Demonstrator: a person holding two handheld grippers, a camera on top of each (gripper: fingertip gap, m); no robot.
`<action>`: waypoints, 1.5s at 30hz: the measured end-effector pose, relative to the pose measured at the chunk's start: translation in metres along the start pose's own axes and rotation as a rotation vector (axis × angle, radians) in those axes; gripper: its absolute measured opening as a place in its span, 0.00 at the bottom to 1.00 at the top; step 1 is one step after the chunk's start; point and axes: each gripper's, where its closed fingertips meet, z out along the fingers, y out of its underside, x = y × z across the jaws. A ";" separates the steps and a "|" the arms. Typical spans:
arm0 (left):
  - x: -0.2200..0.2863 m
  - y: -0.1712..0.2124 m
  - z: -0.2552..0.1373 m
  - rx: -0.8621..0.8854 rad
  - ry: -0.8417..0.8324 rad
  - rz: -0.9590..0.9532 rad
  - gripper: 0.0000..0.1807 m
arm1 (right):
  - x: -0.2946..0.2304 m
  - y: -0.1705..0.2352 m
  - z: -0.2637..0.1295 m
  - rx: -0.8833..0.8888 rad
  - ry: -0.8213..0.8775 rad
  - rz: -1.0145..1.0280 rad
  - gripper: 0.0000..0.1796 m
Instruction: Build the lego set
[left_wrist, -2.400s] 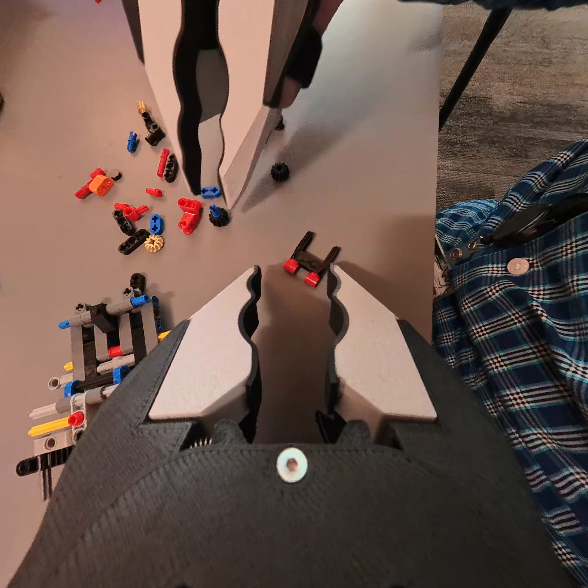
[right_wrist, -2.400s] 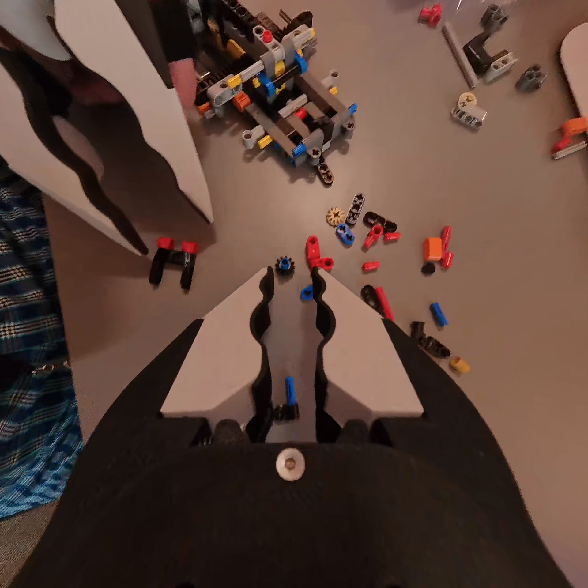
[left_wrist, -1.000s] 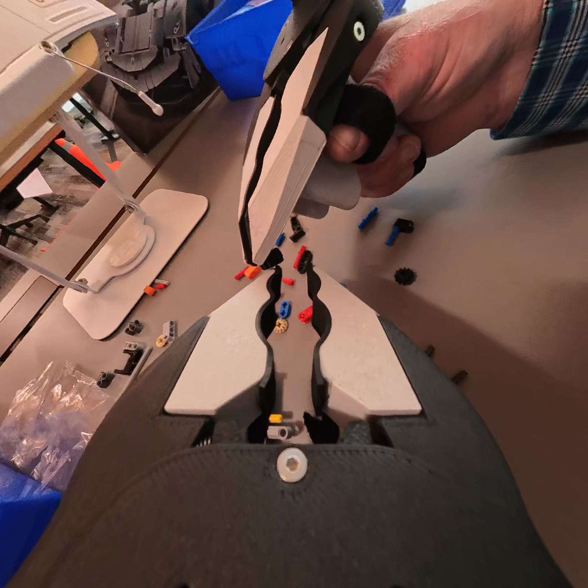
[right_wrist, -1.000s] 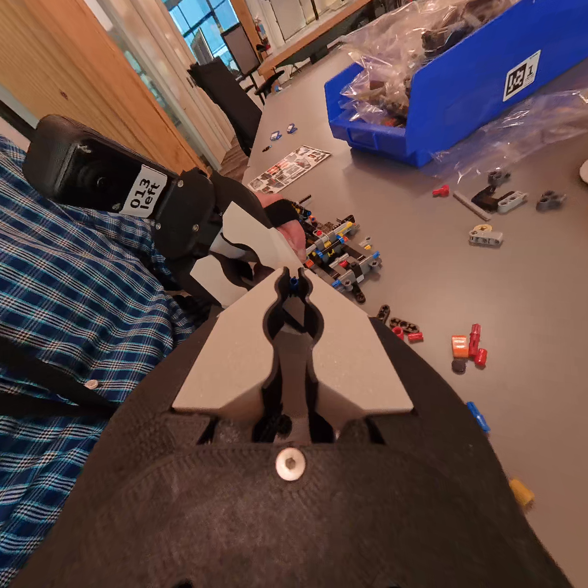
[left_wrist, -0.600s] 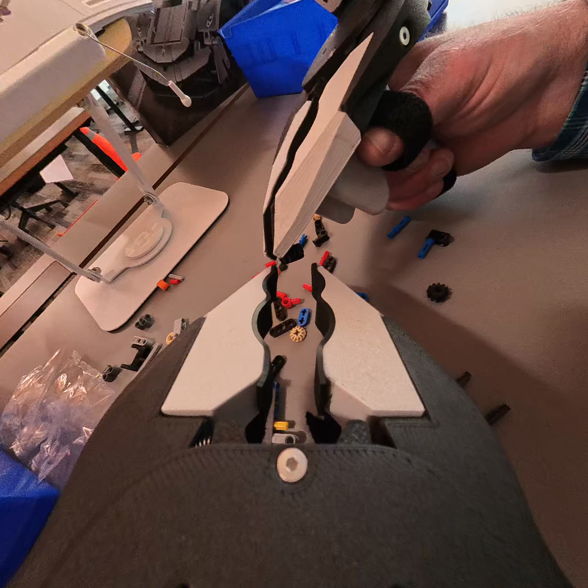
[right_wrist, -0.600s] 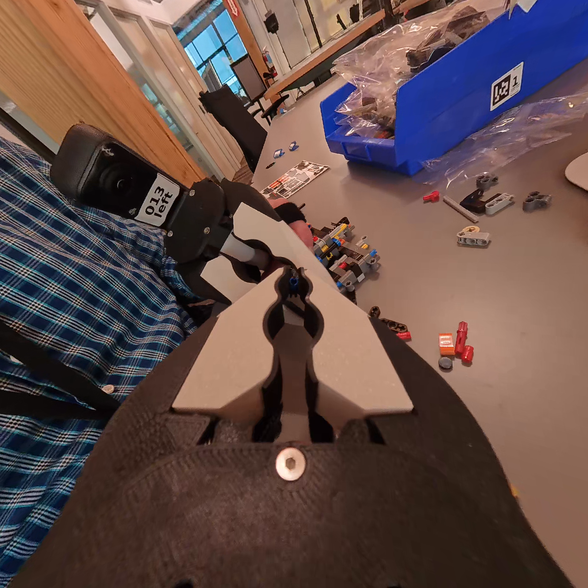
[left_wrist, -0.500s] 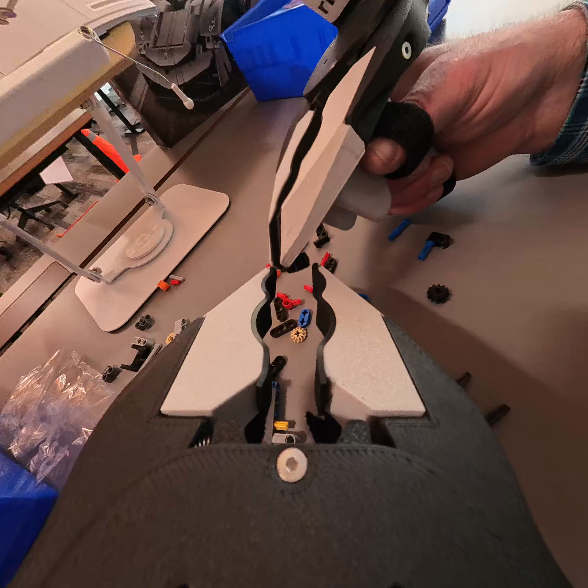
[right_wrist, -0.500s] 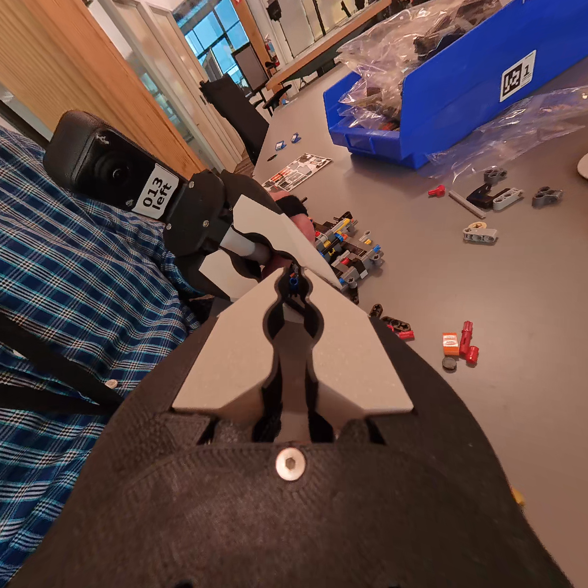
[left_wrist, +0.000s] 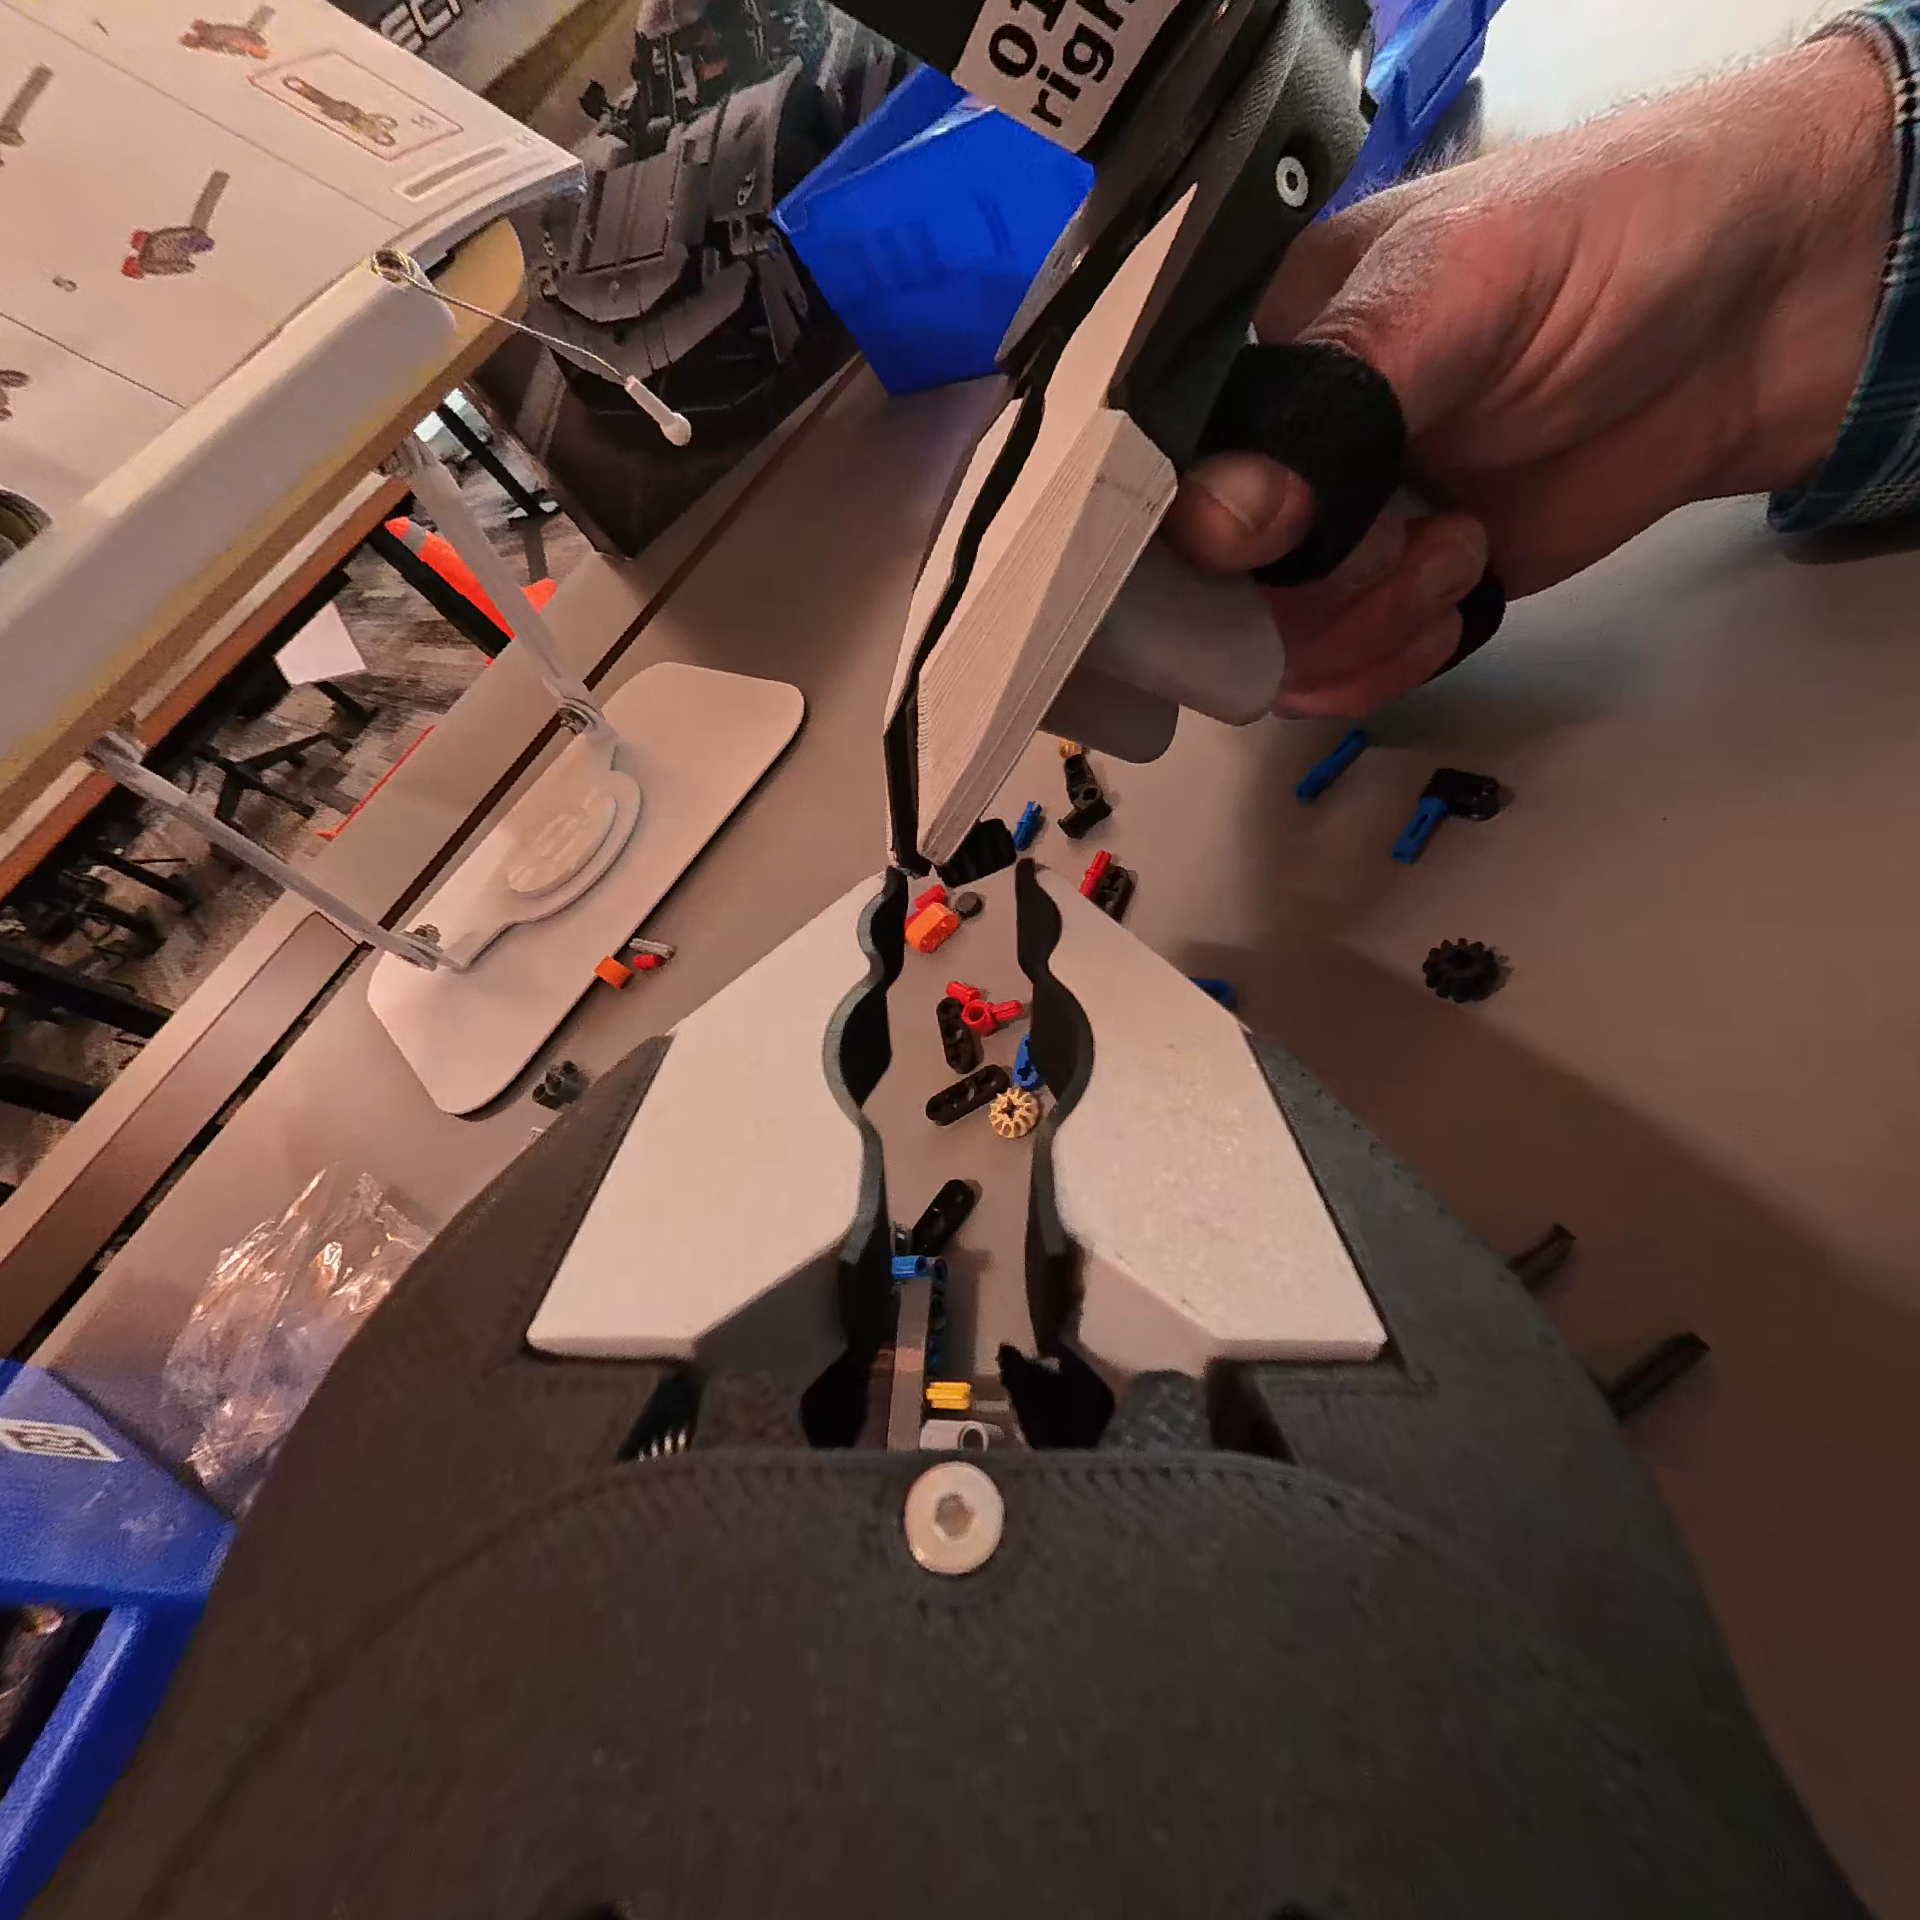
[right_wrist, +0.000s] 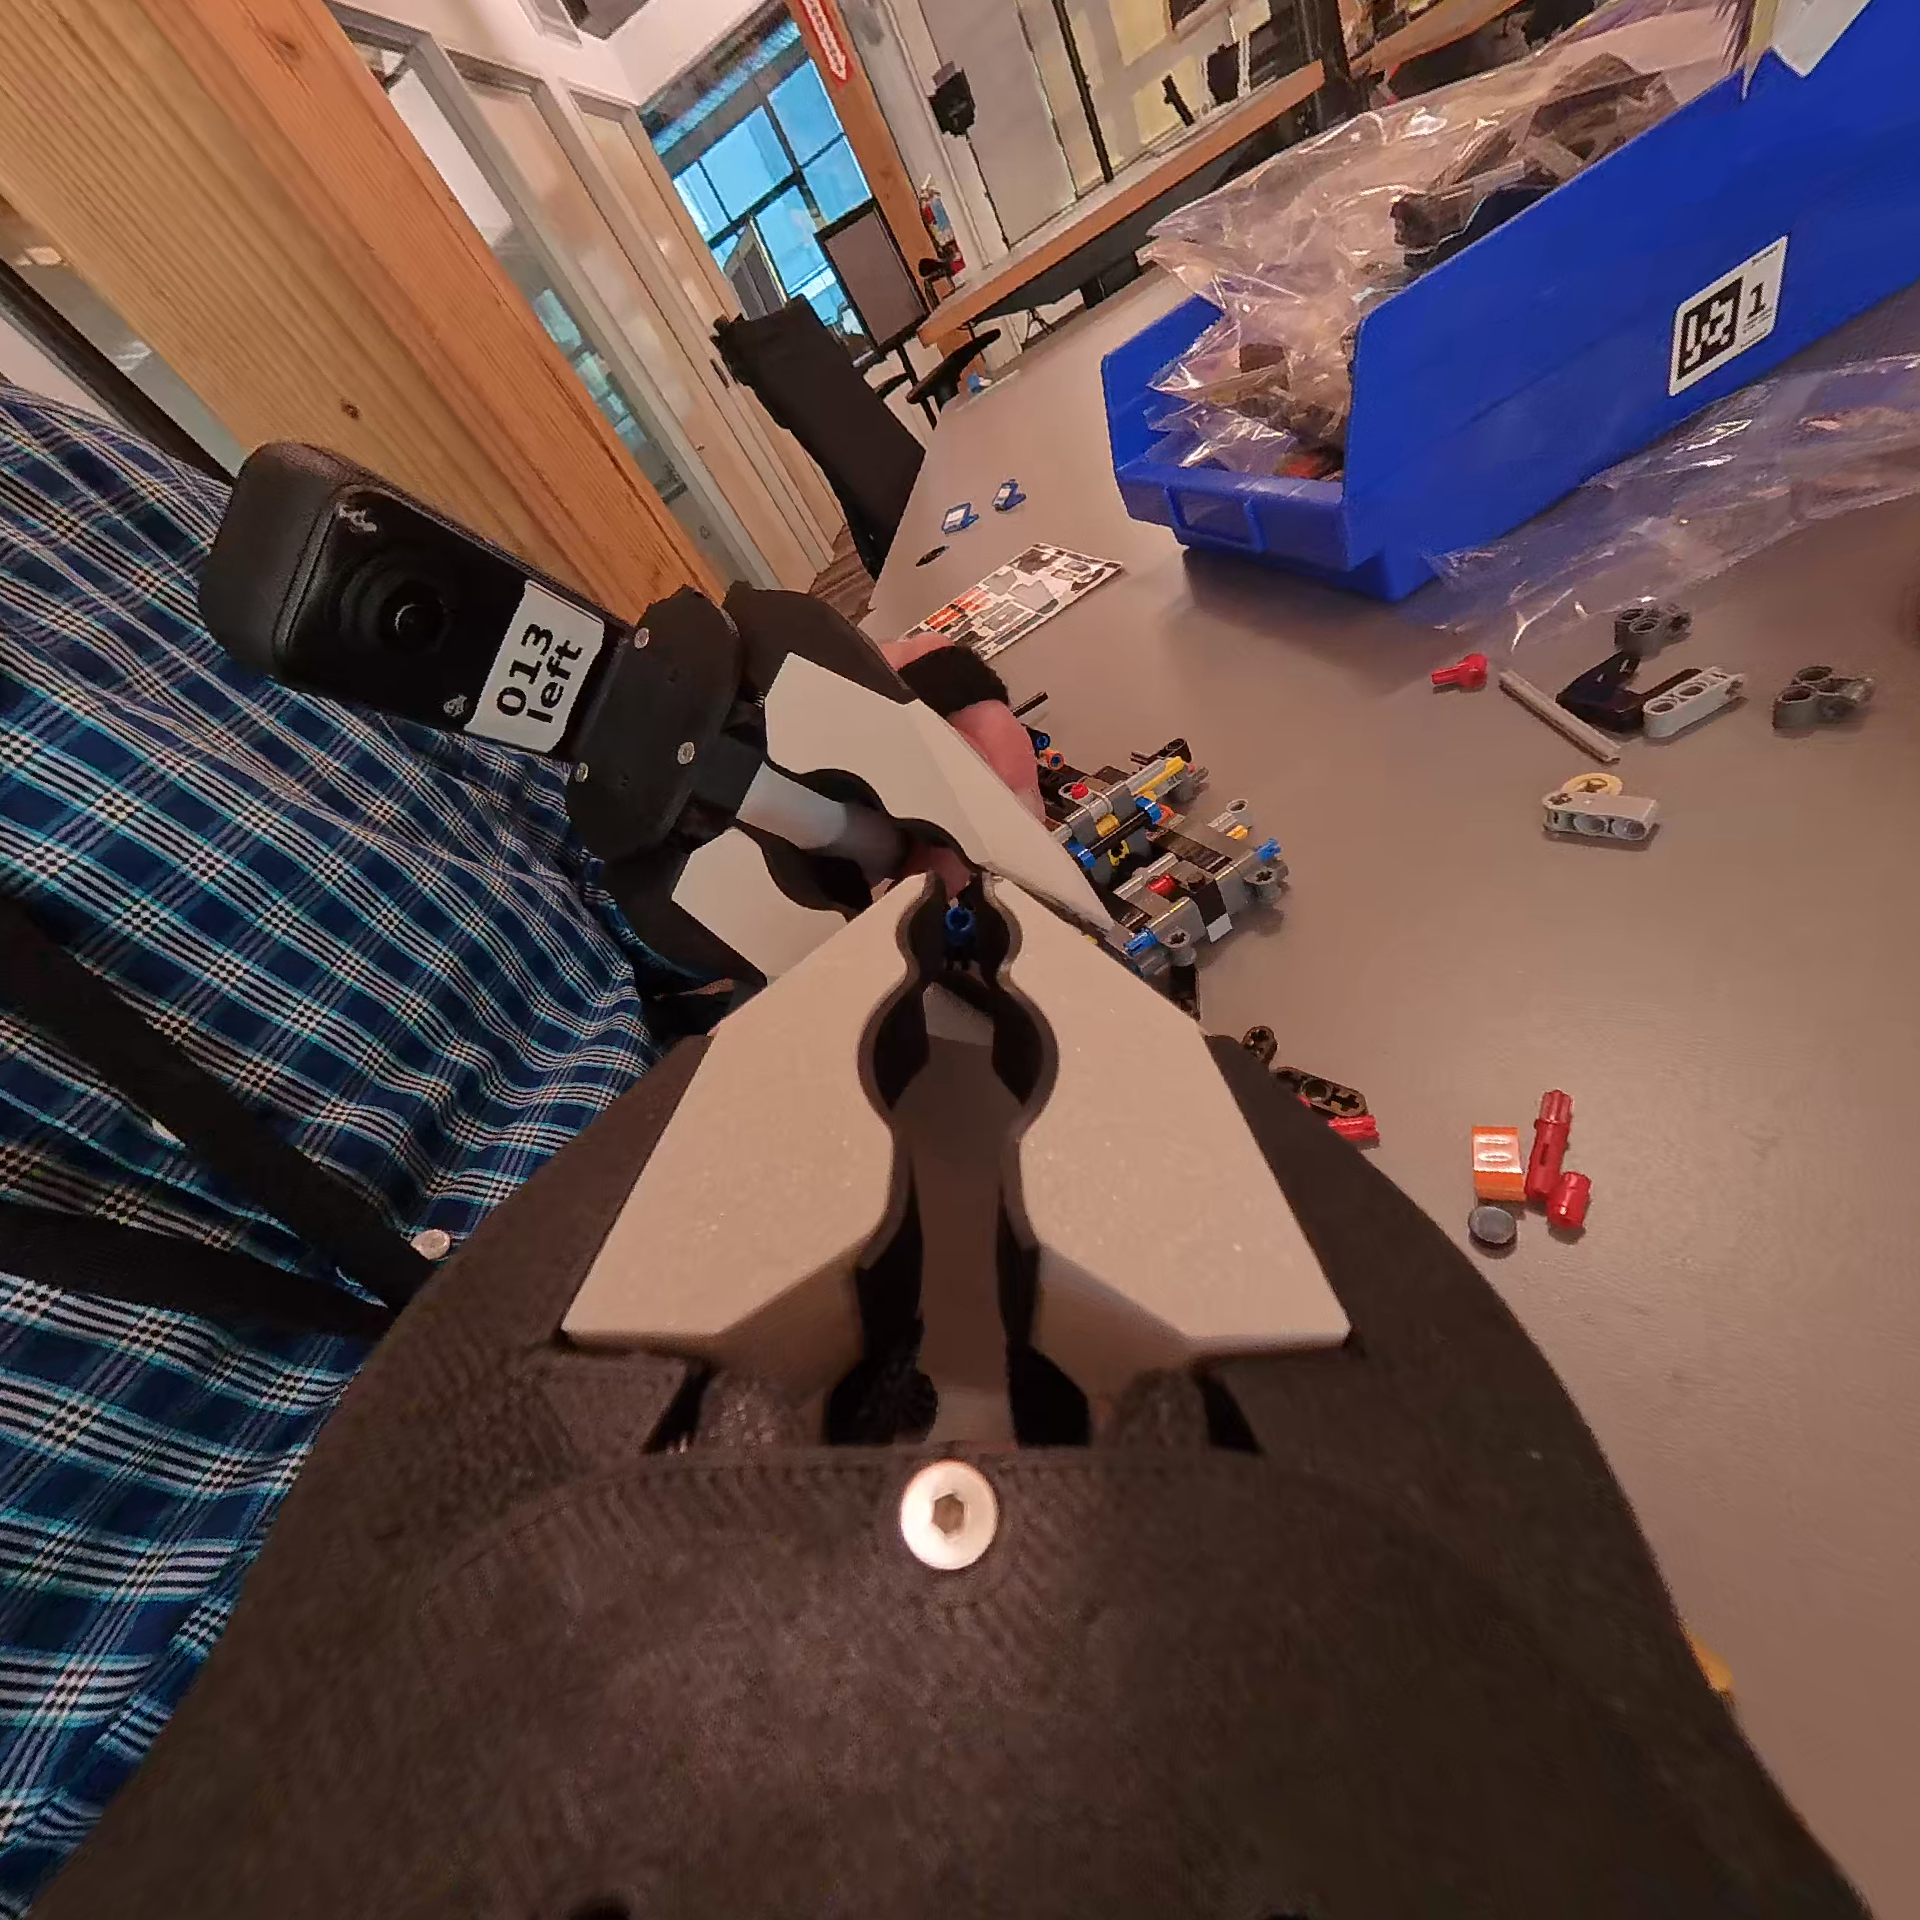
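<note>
My right gripper (right_wrist: 964, 904) is shut on a small black piece with a blue pin (right_wrist: 961, 920) and holds it above the table. In the left wrist view it comes down from above, and its tip (left_wrist: 914, 857) with the black piece (left_wrist: 977, 847) sits just past my left gripper (left_wrist: 958, 883). The left jaws stand partly open with nothing seen between them. The left gripper's fingers (right_wrist: 883, 748) point at my right fingertips. The part-built grey and black model (right_wrist: 1174, 862) lies on the table behind them. Loose red, black, blue and orange pieces (left_wrist: 977, 1039) lie below.
A blue bin (right_wrist: 1507, 395) with plastic bags stands at the back. An instruction booklet (left_wrist: 208, 260) rests on a white stand (left_wrist: 582, 862). A black gear (left_wrist: 1463, 968) and blue pins (left_wrist: 1449, 805) lie to the right. Grey pieces (right_wrist: 1652, 691) and an orange piece (right_wrist: 1496, 1158) lie on the table.
Both grippers have lifted off the table and turned toward each other. The right one has shut on the blue-pinned piece. In the last half second its tip has come closer to my left fingertips.
</note>
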 end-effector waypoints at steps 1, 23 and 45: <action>-0.001 0.000 0.000 0.001 -0.006 0.006 0.11 | 0.000 0.000 0.000 0.001 0.001 -0.002 0.01; -0.002 -0.006 -0.002 0.017 -0.041 0.046 0.09 | 0.001 -0.001 -0.005 0.004 0.016 -0.015 0.02; -0.011 -0.020 -0.009 0.079 -0.101 0.049 0.14 | 0.000 -0.023 -0.012 0.197 -0.037 0.126 0.02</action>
